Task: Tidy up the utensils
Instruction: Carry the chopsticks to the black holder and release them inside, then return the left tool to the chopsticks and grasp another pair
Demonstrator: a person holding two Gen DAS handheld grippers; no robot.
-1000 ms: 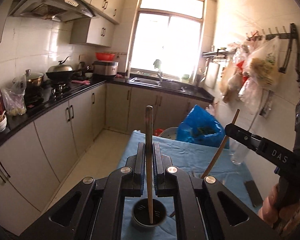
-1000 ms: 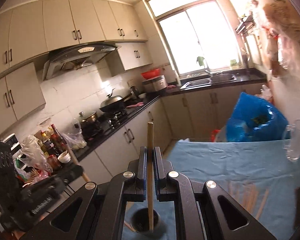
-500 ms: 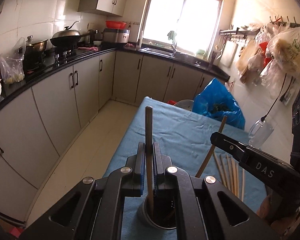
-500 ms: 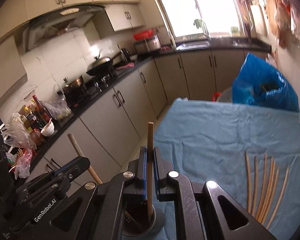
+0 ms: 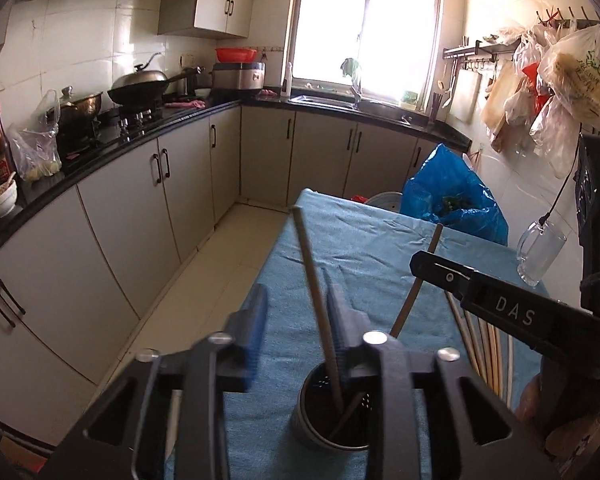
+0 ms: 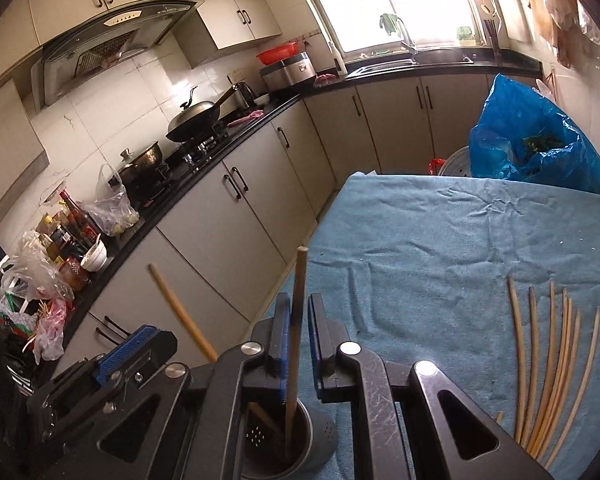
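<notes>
A grey perforated utensil cup [image 5: 334,414] stands on the blue cloth [image 5: 372,256] near the table's front edge. Two wooden chopsticks lean in it. In the left wrist view my left gripper [image 5: 296,320] is open, and one chopstick [image 5: 314,284] stands free between its fingers. The other chopstick [image 5: 418,284] passes behind my right gripper's finger. In the right wrist view my right gripper [image 6: 298,322] is slightly open around a chopstick [image 6: 296,320] whose tip rests in the cup [image 6: 296,436]. Several loose chopsticks [image 6: 548,364] lie on the cloth at right.
A glass mug [image 5: 538,250] stands at the table's right edge. A blue plastic bag [image 5: 454,194] sits beyond the far end. Black counters with cabinets [image 5: 140,196] run along the left, past a strip of floor. Bags hang on the right wall.
Both grippers lowered their chopsticks into the cup. My left gripper opened wide and let its chopstick go; it now leans in the cup. My right gripper's fingers have parted a little.
</notes>
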